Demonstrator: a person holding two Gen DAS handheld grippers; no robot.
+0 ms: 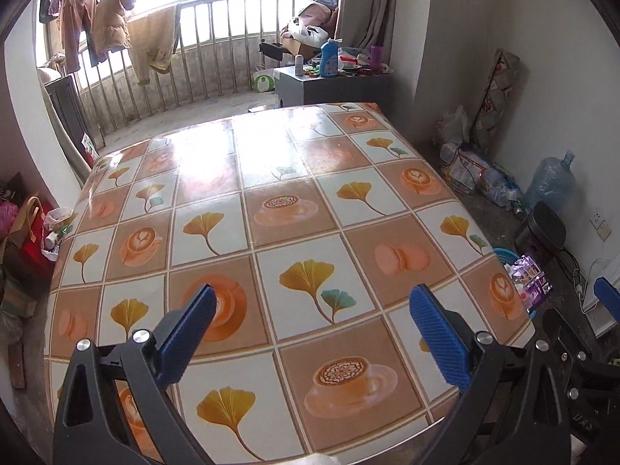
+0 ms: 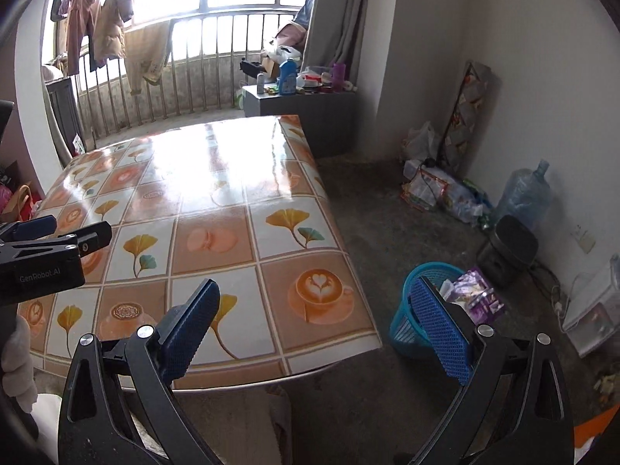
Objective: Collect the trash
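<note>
A blue plastic trash basket [image 2: 407,310] stands on the floor right of the table, with purple and white wrappers [image 2: 478,294] in it. In the left wrist view only its rim [image 1: 503,256] and the purple wrappers [image 1: 531,277] show past the table edge. My left gripper [image 1: 312,300] hangs open over the near part of the tablecloth [image 1: 271,201], nothing between its blue pads. My right gripper [image 2: 314,296] is open too, above the table's near right corner, its right finger [image 2: 438,321] in front of the basket. No trash shows on the table.
Bags, bottles and a large water jug [image 2: 523,190] pile up by the right wall, with a black appliance [image 2: 507,250] and cables close by. A grey cabinet [image 1: 333,85] with bottles stands behind the table. Bags and a red box [image 1: 27,240] sit at the left.
</note>
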